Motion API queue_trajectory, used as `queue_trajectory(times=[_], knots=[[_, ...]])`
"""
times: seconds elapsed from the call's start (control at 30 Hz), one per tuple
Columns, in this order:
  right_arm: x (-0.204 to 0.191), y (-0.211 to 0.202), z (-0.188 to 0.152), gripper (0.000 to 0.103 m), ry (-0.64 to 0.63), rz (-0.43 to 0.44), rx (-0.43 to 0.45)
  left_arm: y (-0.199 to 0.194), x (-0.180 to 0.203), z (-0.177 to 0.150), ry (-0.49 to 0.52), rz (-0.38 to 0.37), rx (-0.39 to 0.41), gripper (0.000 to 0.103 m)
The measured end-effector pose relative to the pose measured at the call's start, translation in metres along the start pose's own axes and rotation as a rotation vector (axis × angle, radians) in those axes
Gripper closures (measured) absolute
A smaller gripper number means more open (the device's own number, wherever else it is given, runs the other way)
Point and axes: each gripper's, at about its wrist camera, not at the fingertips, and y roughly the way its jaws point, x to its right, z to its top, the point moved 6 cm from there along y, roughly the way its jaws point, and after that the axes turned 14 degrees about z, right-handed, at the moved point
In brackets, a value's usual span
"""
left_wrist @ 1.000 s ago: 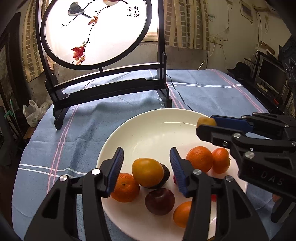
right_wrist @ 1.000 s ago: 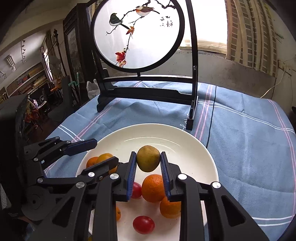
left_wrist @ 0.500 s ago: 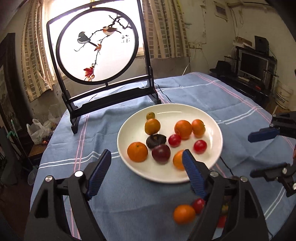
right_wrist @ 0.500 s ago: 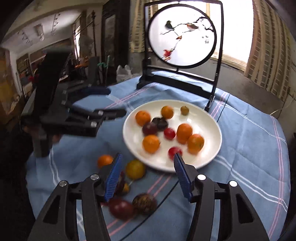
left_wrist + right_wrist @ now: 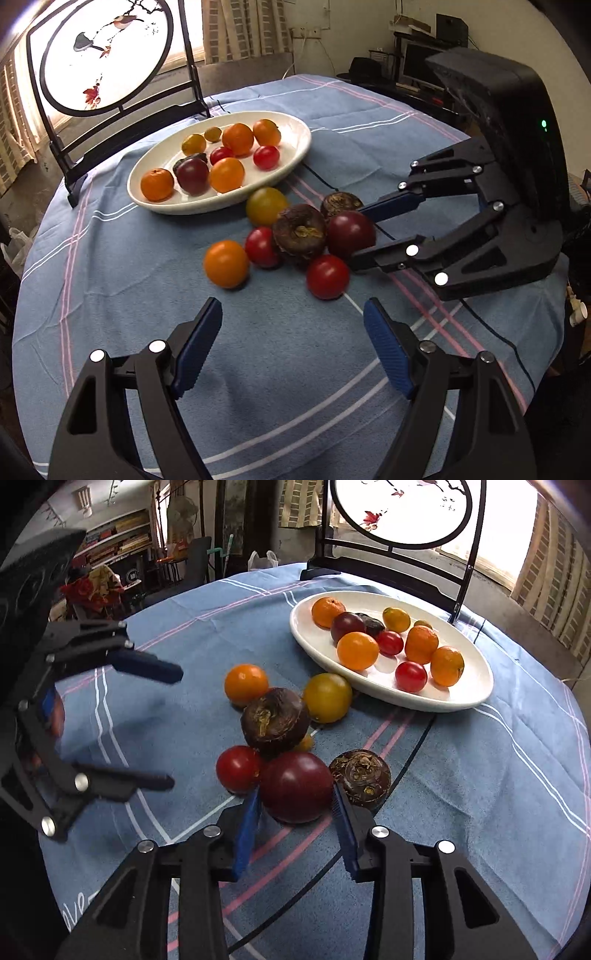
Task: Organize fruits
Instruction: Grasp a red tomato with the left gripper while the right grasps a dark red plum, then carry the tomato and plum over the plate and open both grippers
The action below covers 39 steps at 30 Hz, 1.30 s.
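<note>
Right wrist view: my right gripper [image 5: 295,823] straddles the dark red plum [image 5: 295,792], jaws parted, pads beside its flanks, among loose fruit near the white plate [image 5: 443,701]. My left gripper [image 5: 293,339] hangs wide apart, holding nothing.

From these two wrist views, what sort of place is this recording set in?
Probably a lived-in home room, not a lab: a table under a blue striped tablecloth, a decorative round bird-painting screen by a curtained window, and cluttered bookshelves behind.

A lived-in home: curtains [image 5: 236,29], bookshelves [image 5: 118,539], a painted bird screen [image 5: 103,55] beyond the jaws, cloth-covered desk [image 5: 295,369].
</note>
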Motion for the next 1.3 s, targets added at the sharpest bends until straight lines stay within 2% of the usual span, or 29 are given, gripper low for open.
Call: queue_trajectory(times=[0.13, 0.23, 0.3, 0.33, 0.43, 0.57, 0.77, 1.0, 1.3], knots=[[0.007, -0.021, -0.007, 0.065, 0.039, 0.006, 0.038, 0.008, 0.012, 0.005, 0.001, -0.03, -0.007, 0.027], [0.018, -0.038, -0.011, 0.065, 0.089, -0.002, 0.075, 0.019, 0.018, 0.011, -0.018, -0.044, -0.027, 0.036], [0.023, -0.045, -0.013, 0.065, 0.105, -0.008, 0.092, 0.03, 0.022, 0.013, -0.033, -0.04, -0.058, 0.048], [0.024, -0.046, -0.014, 0.065, 0.108, -0.011, 0.095, 0.035, 0.024, 0.015, -0.041, -0.04, -0.072, 0.051], [0.027, -0.046, -0.016, 0.065, 0.117, -0.004, 0.099, 0.038, 0.025, 0.017, -0.066, -0.064, -0.086, 0.076], [0.025, -0.049, -0.018, 0.065, 0.114, 0.002, 0.112, 0.024, 0.025, 0.017, -0.036, -0.068, -0.046, 0.075], [0.017, -0.058, -0.004, 0.065, 0.084, 0.011, 0.148, 0.004, -0.005, 0.035, -0.099, -0.006, 0.019, 0.075], [0.013, -0.065, 0.019, 0.065, 0.066, 0.015, 0.195, -0.003, -0.04, 0.064, -0.163, 0.195, 0.102, 0.075], [0.008, -0.056, 0.023, 0.065, 0.07, 0.034, 0.182, 0.0, -0.04, 0.07, -0.173, 0.22, 0.108, 0.075]])
